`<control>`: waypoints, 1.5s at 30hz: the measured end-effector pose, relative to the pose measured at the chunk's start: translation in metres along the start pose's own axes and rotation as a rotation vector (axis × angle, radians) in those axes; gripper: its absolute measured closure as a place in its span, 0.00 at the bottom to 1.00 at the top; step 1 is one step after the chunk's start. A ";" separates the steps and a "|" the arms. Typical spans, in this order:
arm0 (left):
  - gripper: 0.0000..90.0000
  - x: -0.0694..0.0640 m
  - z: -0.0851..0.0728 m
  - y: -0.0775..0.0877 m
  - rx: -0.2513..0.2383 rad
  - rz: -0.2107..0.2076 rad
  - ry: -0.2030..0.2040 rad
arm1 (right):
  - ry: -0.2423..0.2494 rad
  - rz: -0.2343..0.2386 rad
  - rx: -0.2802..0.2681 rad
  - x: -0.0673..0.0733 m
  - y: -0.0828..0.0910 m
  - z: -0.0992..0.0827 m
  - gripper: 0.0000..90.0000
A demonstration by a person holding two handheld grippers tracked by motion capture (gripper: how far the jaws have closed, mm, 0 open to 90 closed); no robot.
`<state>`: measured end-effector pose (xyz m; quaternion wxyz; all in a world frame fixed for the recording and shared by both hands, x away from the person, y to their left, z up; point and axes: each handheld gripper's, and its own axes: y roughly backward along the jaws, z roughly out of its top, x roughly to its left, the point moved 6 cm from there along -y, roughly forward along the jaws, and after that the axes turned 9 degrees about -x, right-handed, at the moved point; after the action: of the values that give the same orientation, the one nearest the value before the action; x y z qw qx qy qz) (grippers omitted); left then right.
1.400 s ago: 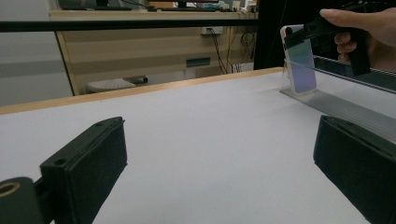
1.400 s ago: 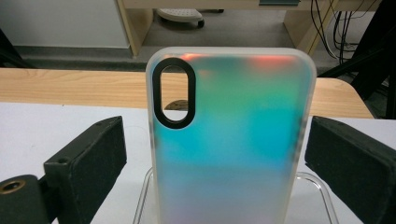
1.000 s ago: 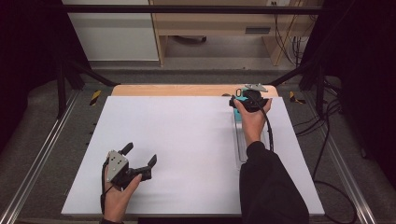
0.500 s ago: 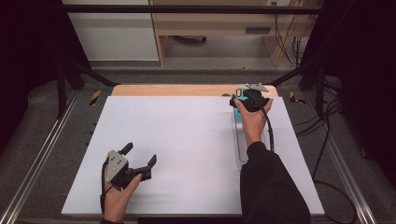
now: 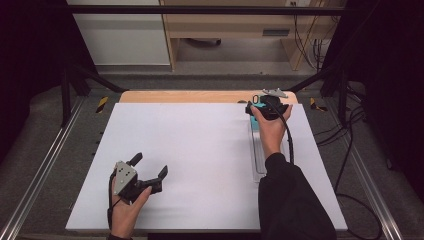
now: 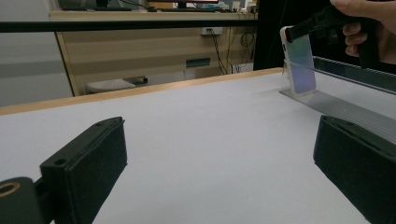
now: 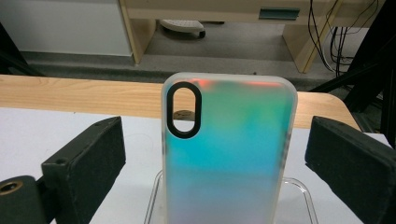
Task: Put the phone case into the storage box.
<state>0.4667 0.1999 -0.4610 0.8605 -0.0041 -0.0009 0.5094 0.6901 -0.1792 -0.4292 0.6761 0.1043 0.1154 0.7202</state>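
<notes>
A: The phone case [image 7: 229, 154] stood upright between the right gripper's [image 7: 215, 168] wide-open jaws, and neither pad touched it.

B: Where was it?

A: In a clear stand [image 5: 257, 150] at two o'clock on the white table [image 5: 200, 150]. The left gripper [image 5: 148, 167], open and holding nothing, rested at seven o'clock.

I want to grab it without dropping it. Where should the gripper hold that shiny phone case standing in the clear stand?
Probably by its two long side edges, coming straight on as the right gripper already does. The phone case stands upright in the clear stand, so its upper half is free, and the open jaws flank it on both sides without touching.
</notes>
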 end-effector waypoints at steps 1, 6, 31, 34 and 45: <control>0.02 0.000 0.000 0.000 0.001 0.000 -0.003 | 0.001 0.000 0.001 0.000 0.000 0.000 0.06; 0.02 0.000 0.000 0.000 0.001 -0.001 -0.002 | 0.007 0.005 0.013 0.000 0.002 0.000 0.06; 0.02 0.000 0.000 0.000 0.001 -0.001 -0.003 | -0.028 0.037 0.029 -0.005 0.016 0.008 0.05; 0.02 0.000 0.000 0.000 0.000 -0.001 -0.002 | -0.035 0.043 0.027 -0.005 0.018 0.010 0.05; 0.02 0.000 0.000 0.000 -0.004 -0.001 0.002 | -0.100 0.085 0.019 -0.005 0.027 0.017 0.05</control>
<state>0.4668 0.1999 -0.4606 0.8607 -0.0062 -0.0011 0.5091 0.6704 -0.1849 -0.4049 0.6488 0.1513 0.0839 0.7411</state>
